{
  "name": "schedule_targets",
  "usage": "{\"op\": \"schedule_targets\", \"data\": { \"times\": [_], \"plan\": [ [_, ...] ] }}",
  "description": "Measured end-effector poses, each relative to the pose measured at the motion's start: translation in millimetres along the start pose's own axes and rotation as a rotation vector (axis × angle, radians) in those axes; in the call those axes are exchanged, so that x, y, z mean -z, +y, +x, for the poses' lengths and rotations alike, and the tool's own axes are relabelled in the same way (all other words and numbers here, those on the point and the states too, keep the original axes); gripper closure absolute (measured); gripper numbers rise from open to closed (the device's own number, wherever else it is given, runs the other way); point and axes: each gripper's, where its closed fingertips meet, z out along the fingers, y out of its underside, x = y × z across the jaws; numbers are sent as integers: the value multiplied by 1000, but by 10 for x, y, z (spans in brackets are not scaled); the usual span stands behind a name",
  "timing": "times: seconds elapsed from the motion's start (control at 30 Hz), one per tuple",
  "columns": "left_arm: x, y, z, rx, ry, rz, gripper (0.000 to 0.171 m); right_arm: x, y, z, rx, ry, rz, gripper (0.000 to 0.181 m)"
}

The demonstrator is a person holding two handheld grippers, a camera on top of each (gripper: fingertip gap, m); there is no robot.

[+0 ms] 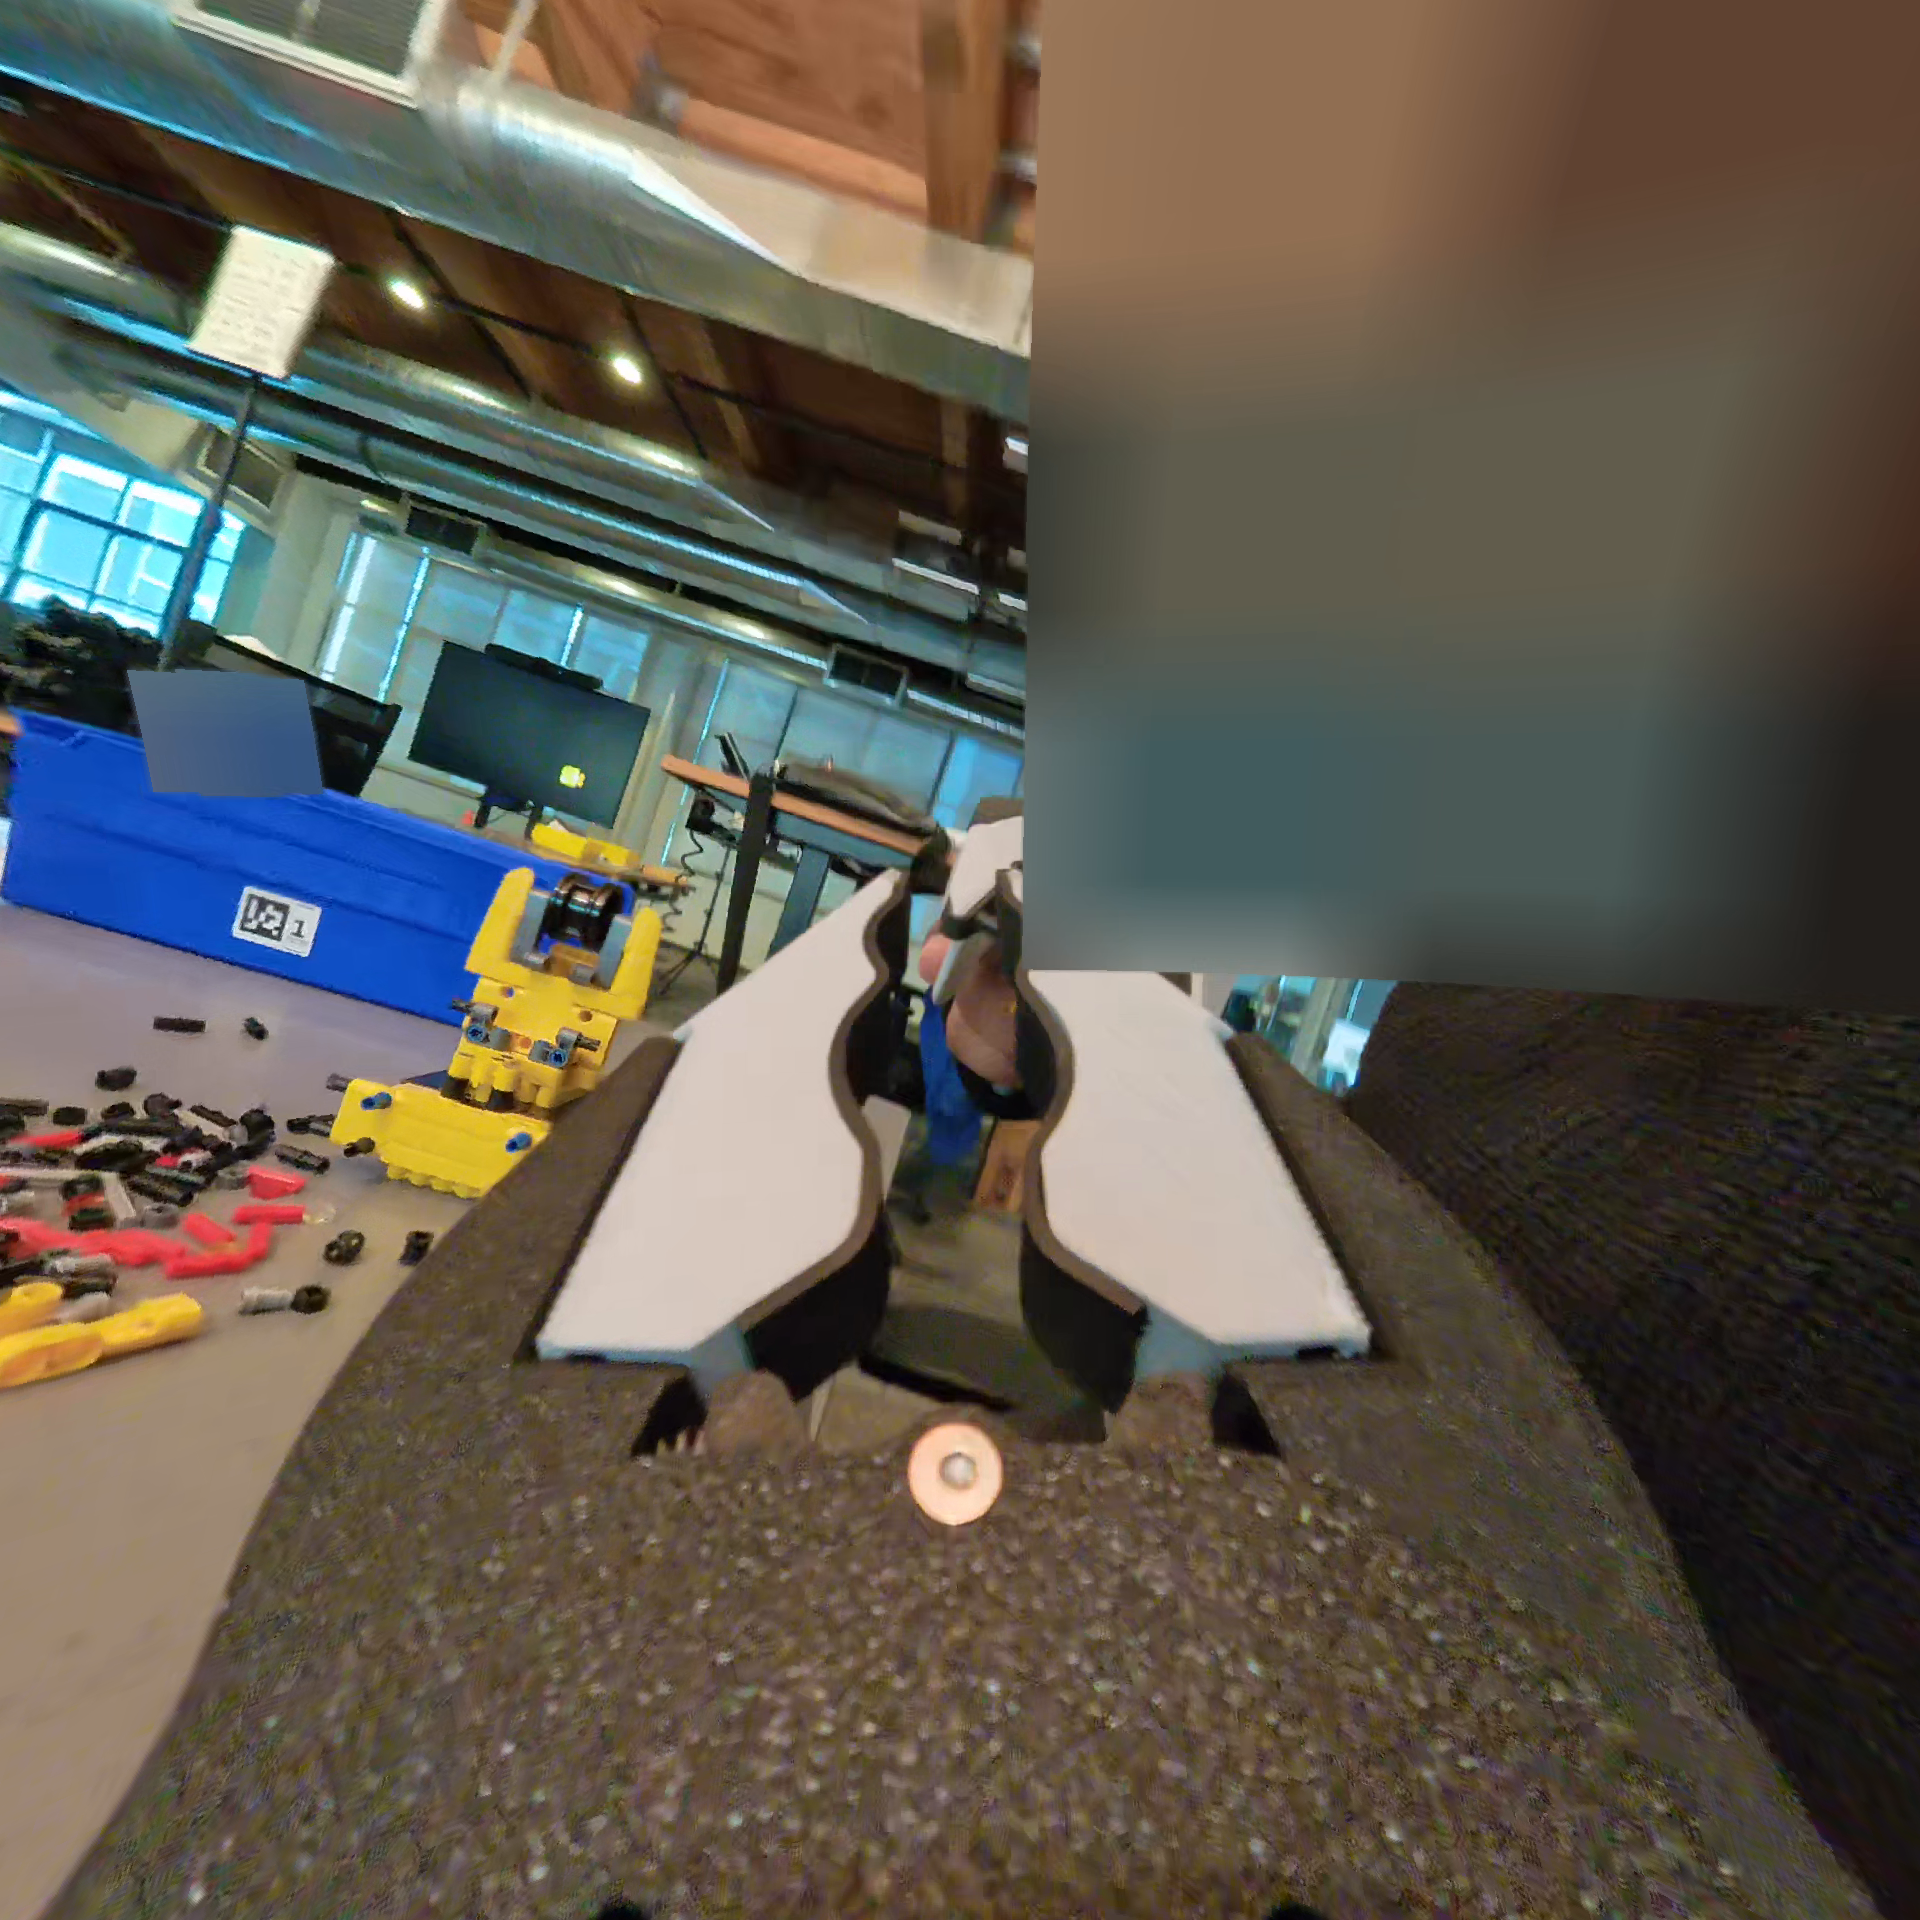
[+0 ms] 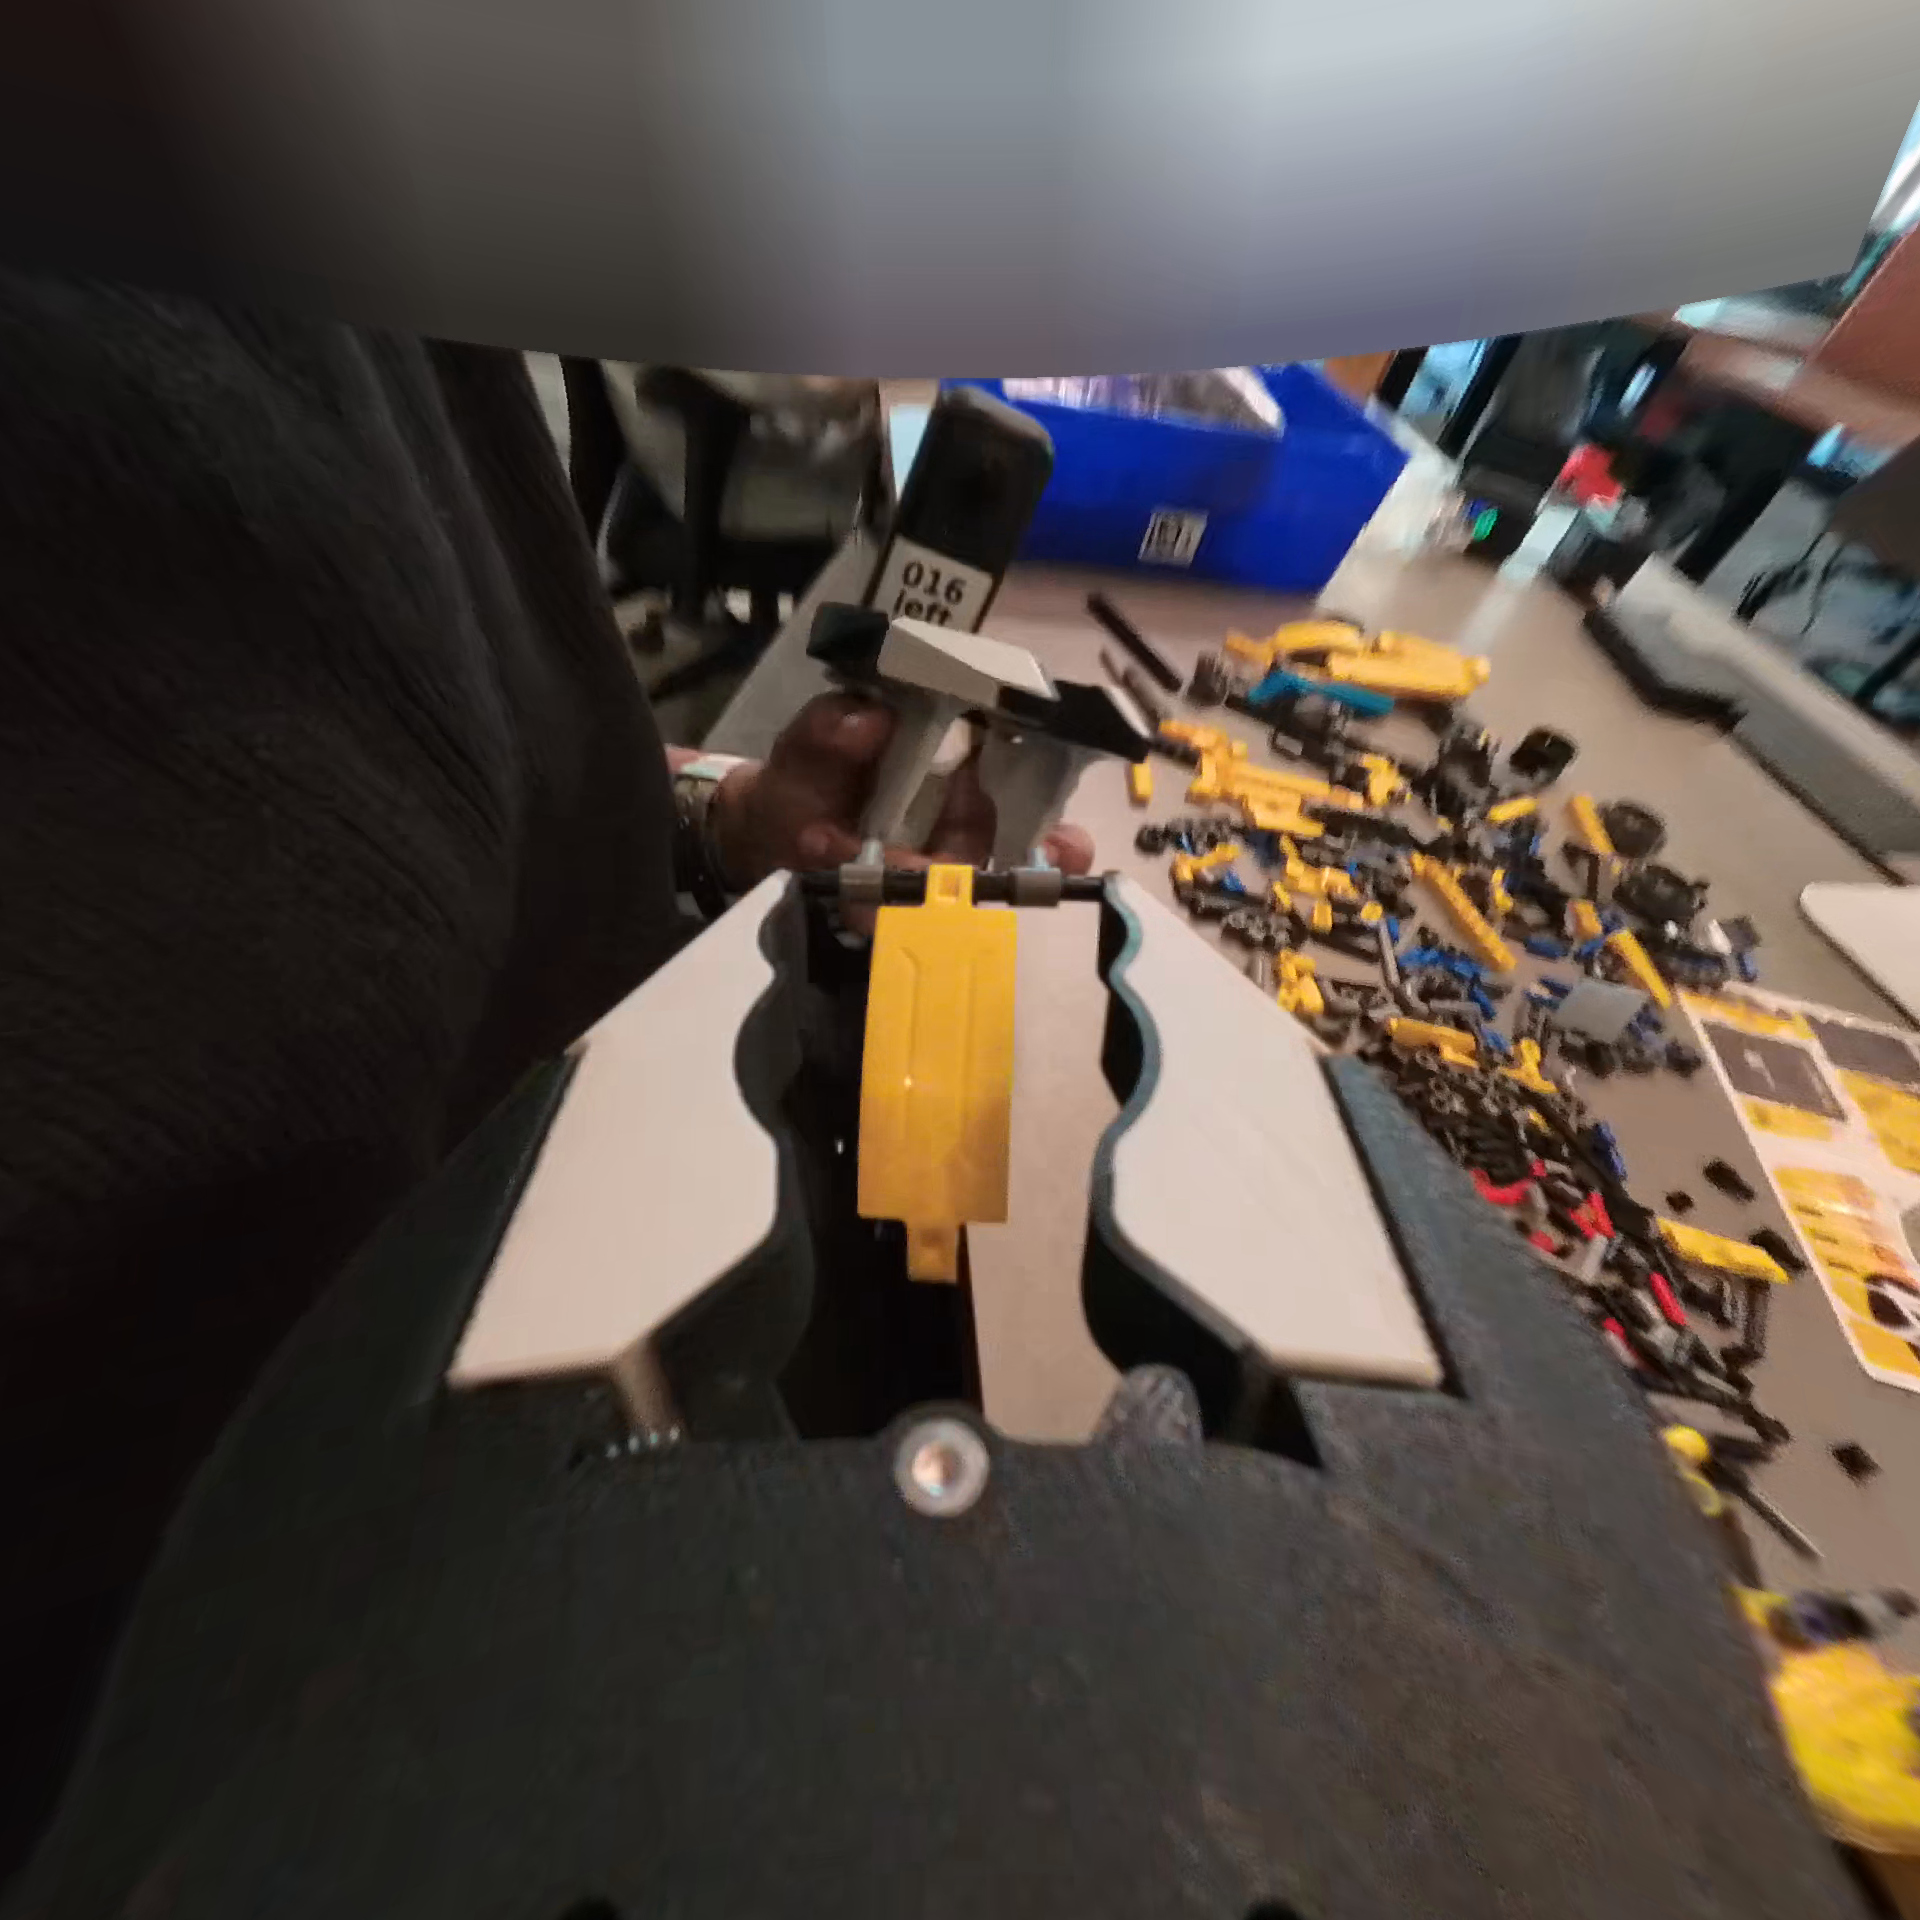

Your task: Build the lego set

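Note:
My right gripper [image 2: 951, 888] is shut endwise on a short black axle [image 2: 987, 886] with grey bushes. A curved yellow panel [image 2: 935, 1081] hangs from the axle and lies between the two fingers. Just beyond it, a hand [image 2: 821, 790] holds my left gripper [image 2: 1091, 722], which is raised above the table. In the left wrist view, my left gripper [image 1: 956, 873] has a narrow gap between its pads and holds nothing. Its right fingertip is hidden by a blurred patch. A part-built yellow brick model [image 1: 551, 1039] stands on the table to its left.
Loose black, yellow, red and blue brick parts [image 2: 1455, 935] lie scattered over the grey table [image 1: 104, 1507]. A blue bin [image 2: 1195, 488] stands at the back. A printed instruction sheet [image 2: 1829, 1122] lies at the right. A person's dark sleeve [image 2: 260, 831] fills the left. My right fingertips sit around 5 cm from my left ones.

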Motion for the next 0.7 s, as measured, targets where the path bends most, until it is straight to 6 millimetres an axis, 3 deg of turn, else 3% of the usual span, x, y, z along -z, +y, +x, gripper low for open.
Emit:
{"op": "schedule_targets", "data": {
  "times": [0.1,0.27,0.37,0.47,0.57,0.7],
  "plan": [
    [18,84,39,-76,5,-79,141,51,62,-39,9,16,218,125],
    [-58,436,97,-162,-4,-273,136,92,253,73,-147,-85,452,126],
    [-106,536,-122,-266,-153,-426,135,198,325,168,-136,-20,417,125],
    [-78,400,-354,-453,-264,-538,134,271,405,320,-113,65,355,125],
    [-156,375,-456,-417,-224,-644,134,298,397,333,-144,40,370,125],
    [-347,466,-348,-267,-16,-682,134,281,414,322,-147,27,355,125]
  ]
}}
